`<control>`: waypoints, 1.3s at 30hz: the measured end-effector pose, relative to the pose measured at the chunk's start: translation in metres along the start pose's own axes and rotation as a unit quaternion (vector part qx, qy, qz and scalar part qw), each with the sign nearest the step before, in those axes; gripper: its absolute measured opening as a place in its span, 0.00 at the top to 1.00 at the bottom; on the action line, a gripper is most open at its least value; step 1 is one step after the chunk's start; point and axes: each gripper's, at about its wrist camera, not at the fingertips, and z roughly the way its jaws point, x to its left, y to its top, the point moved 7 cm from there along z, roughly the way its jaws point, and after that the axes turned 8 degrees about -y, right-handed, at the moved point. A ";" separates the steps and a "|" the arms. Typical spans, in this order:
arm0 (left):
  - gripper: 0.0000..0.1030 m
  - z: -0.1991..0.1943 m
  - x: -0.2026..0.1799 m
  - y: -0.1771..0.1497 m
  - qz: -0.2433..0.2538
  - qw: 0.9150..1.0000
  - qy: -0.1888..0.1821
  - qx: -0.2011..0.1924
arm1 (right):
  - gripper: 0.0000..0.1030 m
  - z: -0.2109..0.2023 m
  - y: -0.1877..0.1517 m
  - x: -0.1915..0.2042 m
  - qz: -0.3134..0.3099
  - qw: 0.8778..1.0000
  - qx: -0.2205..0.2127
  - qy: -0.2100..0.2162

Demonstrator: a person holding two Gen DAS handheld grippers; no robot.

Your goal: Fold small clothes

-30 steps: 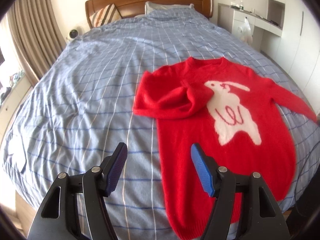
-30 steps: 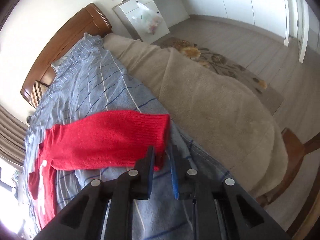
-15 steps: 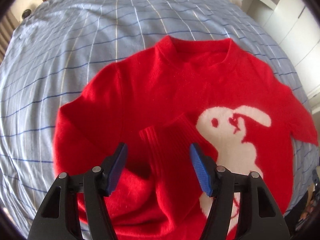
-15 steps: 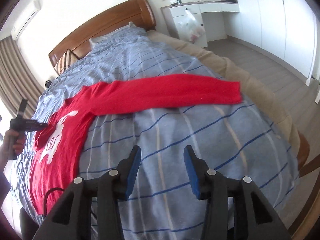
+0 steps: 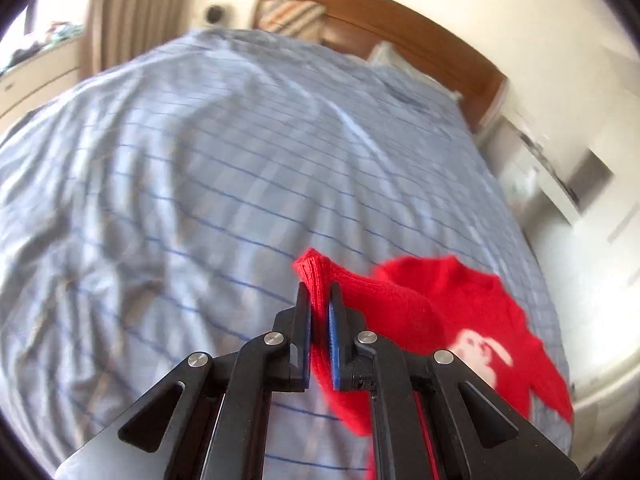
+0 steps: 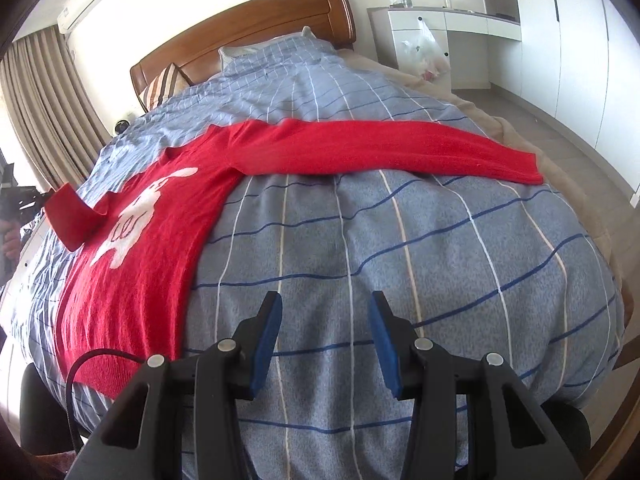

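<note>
1. The left gripper (image 5: 319, 312), wide open over the jumper (image 6: 168, 216) half a second ago, is now clenched on its sleeve cuff (image 5: 316, 276), lifted off the bed (image 6: 400, 248)
2. The right gripper (image 6: 324, 344) hangs released near the foot edge, having let go of the other sleeve (image 6: 380, 152), now stretched flat toward the bed's right edge
3. Likely meaning: spreading, not yet folding

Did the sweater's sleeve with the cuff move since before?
Yes. The red knitted sweater's left sleeve, folded on its chest earlier, is now pinched in the left tool and lifted out over the blue checked bedspread, away from the white rabbit.
</note>
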 end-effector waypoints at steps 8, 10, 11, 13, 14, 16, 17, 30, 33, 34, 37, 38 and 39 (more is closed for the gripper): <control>0.95 -0.011 0.164 -0.022 -0.143 0.979 0.143 -0.037 | 0.57 0.011 -0.014 0.027 -0.029 0.999 0.019 0.002; 0.95 -0.002 0.165 -0.030 -0.128 0.979 0.158 -0.032 | 0.57 0.012 -0.018 0.033 -0.034 0.999 0.020 0.003; 0.95 0.002 0.163 -0.034 -0.116 0.978 0.170 -0.030 | 0.57 0.013 -0.020 0.035 -0.036 0.999 0.020 0.001; 0.95 0.007 0.165 -0.041 -0.102 0.975 0.195 -0.026 | 0.57 0.014 -0.022 0.037 -0.035 0.999 0.021 -0.002; 0.95 0.007 0.171 -0.045 -0.101 0.974 0.203 -0.024 | 0.57 0.014 -0.023 0.037 -0.034 0.999 0.021 -0.003; 0.95 0.011 0.183 -0.055 -0.108 0.971 0.211 -0.016 | 0.57 0.015 -0.024 0.036 -0.032 0.999 0.021 -0.008; 0.95 0.010 0.188 -0.060 -0.112 0.970 0.213 -0.012 | 0.57 0.015 -0.024 0.035 -0.032 0.999 0.021 -0.010; 0.95 0.016 0.199 -0.070 -0.103 0.973 0.204 -0.028 | 0.57 0.009 -0.022 0.023 -0.013 0.999 0.001 -0.035; 0.95 0.017 0.200 -0.069 -0.105 0.974 0.199 -0.029 | 0.57 0.008 -0.022 0.021 -0.012 0.999 -0.002 -0.038; 0.95 0.017 0.200 -0.069 -0.106 0.974 0.197 -0.029 | 0.57 0.007 -0.021 0.021 -0.011 0.999 -0.003 -0.039; 0.90 0.014 0.199 -0.068 -0.104 0.976 0.188 -0.025 | 0.57 0.002 -0.019 0.019 -0.009 0.999 -0.012 -0.042; 0.89 0.012 0.196 -0.067 -0.099 0.977 0.186 -0.023 | 0.56 0.000 -0.018 0.018 -0.007 0.999 -0.015 -0.044; 0.83 0.009 0.193 -0.067 -0.093 0.978 0.185 -0.021 | 0.53 -0.003 -0.016 0.017 -0.007 0.999 -0.019 -0.046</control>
